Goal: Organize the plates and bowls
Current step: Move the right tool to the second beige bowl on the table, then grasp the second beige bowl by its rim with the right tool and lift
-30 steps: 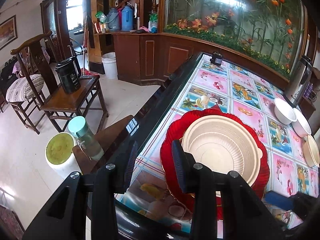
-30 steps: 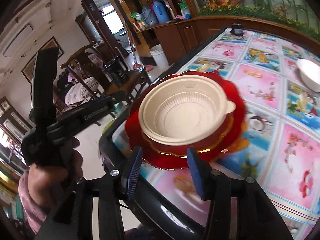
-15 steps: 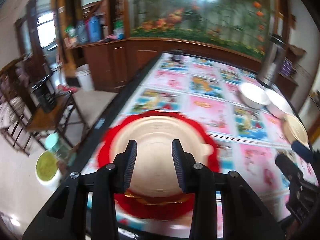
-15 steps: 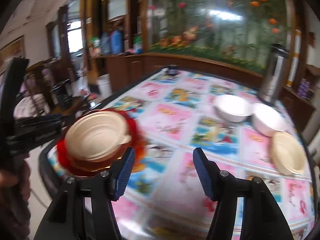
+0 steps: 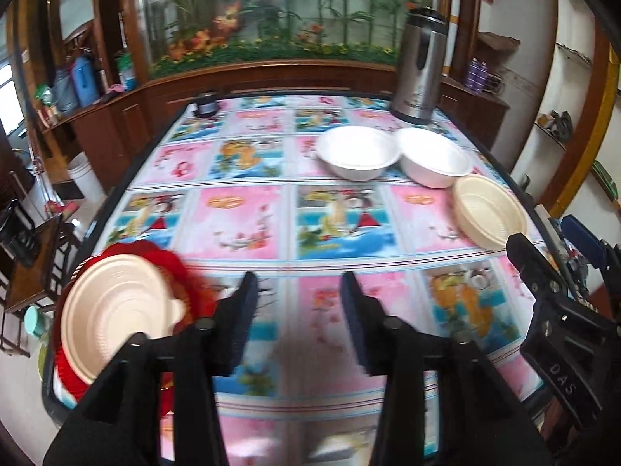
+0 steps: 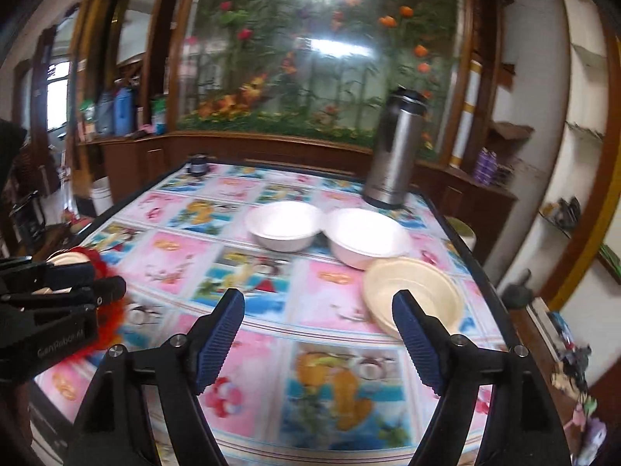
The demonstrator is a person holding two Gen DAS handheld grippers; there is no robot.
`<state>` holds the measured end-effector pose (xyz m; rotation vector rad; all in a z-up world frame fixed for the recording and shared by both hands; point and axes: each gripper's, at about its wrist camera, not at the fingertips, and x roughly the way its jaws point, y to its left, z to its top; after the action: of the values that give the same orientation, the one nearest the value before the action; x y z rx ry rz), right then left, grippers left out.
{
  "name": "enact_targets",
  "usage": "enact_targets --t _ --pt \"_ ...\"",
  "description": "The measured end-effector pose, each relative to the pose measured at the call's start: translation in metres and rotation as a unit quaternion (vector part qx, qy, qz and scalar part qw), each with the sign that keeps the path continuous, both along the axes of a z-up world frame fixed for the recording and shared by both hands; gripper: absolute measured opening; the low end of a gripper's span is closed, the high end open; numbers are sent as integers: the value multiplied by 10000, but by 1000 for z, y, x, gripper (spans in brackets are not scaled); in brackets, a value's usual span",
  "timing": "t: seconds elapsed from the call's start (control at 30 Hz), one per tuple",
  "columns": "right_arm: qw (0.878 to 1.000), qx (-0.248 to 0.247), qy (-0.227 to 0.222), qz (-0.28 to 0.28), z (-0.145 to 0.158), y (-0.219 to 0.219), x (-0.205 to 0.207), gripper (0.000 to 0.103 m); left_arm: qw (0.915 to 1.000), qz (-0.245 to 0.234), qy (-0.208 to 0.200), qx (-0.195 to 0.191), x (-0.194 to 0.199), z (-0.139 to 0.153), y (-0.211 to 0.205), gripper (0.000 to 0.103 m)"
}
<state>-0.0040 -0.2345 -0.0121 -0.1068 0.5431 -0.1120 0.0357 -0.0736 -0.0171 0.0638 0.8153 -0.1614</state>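
Brushed metal flask [image 6: 392,151], glossy printed table cover [image 5: 240,221], matt foam-like white bowls [image 6: 285,225].

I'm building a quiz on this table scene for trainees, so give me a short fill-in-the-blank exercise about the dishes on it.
1. The cream bowl near the table's left edge sits on a ____ plate.
2. The number of white bowls side by side in front of the steel flask is ____.
3. The lone cream bowl lies nearest the ____ gripper.

Missing words: red; two; right
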Motion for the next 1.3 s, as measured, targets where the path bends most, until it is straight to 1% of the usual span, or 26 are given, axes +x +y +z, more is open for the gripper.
enact_targets --t 0.13,0.27,0.4,0.7,1.13,1.2,1.3 --pt "9992 238 30 -307 1 -35 3 80 9999 -111 -8 59 7 3 -23 52" --pt "9984 212 -14 -520 4 -61 4 80 9998 -196 29 85 18 5 -42 52" --pt "9977 243 -20 -629 4 -79 7 80 9996 -268 24 106 28 8 -60 52" --pt "9966 266 87 -771 -1 -105 22 81 9986 -489 58 177 48 9 -97 52" --pt "9944 299 240 -989 -13 -140 38 81 9969 -672 237 325 76 -4 -136 52" --pt "9939 379 344 -977 -16 -149 43 81 9966 -683 302 354 83 -7 -140 52" --pt "9906 822 549 -949 -24 -172 51 81 9962 -666 422 371 97 -12 -149 51"
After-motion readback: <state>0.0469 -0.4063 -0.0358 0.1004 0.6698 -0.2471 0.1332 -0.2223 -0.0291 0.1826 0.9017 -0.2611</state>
